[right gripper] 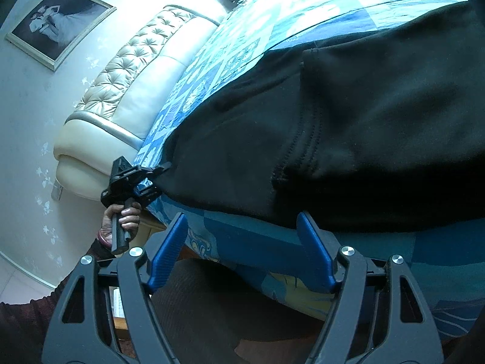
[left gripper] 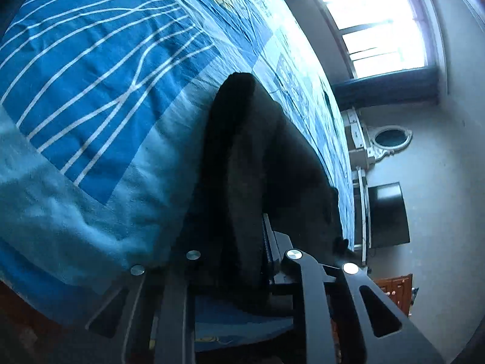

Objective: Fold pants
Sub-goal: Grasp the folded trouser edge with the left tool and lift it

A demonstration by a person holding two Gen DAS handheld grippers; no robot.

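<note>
From the right wrist view, at nine o'clock we see our left hand (right gripper: 121,221) holding the left gripper (right gripper: 157,180), clamped on the edge of the black pants (right gripper: 348,127). The pants lie spread over the blue bedspread (right gripper: 230,60) from centre toward three o'clock. At six o'clock our right gripper (right gripper: 242,251) stands wide, its blue pads (right gripper: 168,251) holding nothing, just short of the pants' near edge.

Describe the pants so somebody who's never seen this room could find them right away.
Start at the bed with the blue patterned cover and padded cream headboard. The pants lie along its near edge, with the left gripper at one end. They are the only plain black cloth there, with a stitched seam showing.
</note>
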